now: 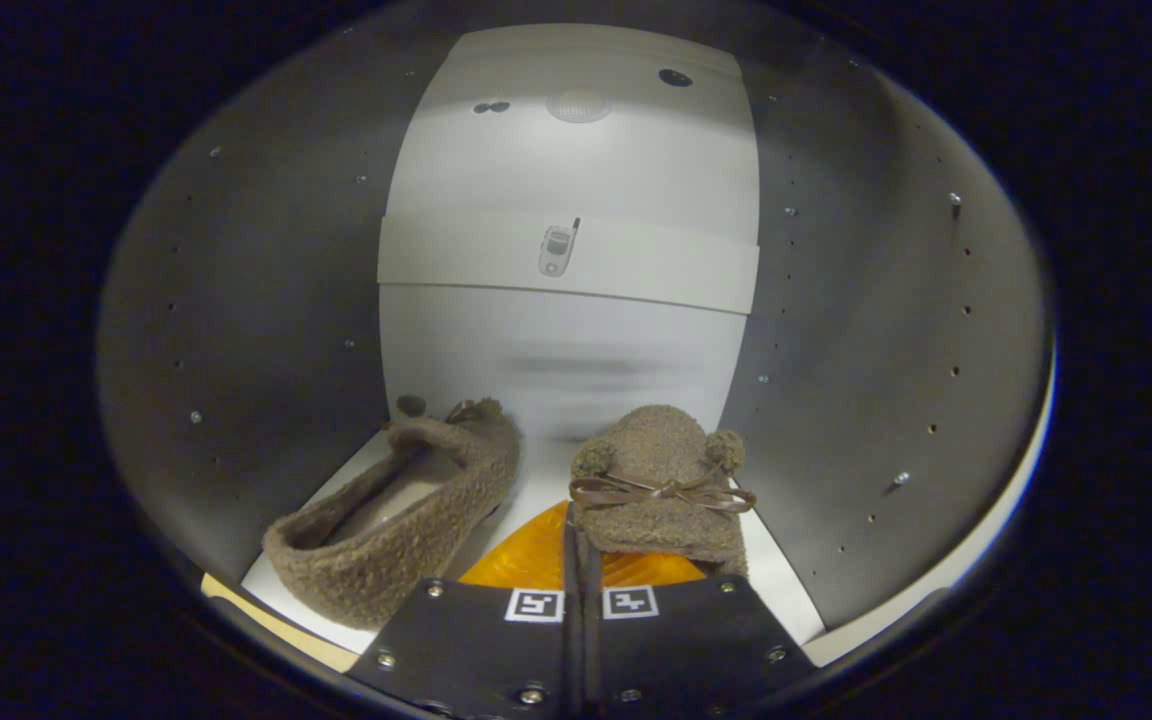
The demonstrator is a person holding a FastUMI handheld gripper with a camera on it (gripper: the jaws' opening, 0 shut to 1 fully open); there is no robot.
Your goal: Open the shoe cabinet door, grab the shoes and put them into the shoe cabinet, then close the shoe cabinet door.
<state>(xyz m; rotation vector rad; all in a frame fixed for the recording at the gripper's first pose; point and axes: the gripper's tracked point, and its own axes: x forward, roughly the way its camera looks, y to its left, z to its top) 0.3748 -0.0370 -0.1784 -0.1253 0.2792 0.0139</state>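
I am looking into the shoe cabinet (236, 300). A fuzzy brown slipper (406, 520) lies on the white bottom board (536, 490), to the left of my fingers, with its toe toward the back wall. A second matching slipper with a ribbon bow and pompoms (661, 480) sits just ahead of my fingers, toe pointing inward. My gripper (576, 545) is shut, its fingers pinching the left rim of this slipper. The slipper's heel end is hidden behind the fingers.
A white shelf (566, 262) spans the cabinet above the slippers, in front of the white back wall (556, 350). Grey side walls with rows of peg holes (866, 350) close in on both sides. The cabinet's pale front edge (936, 590) curves at the lower right.
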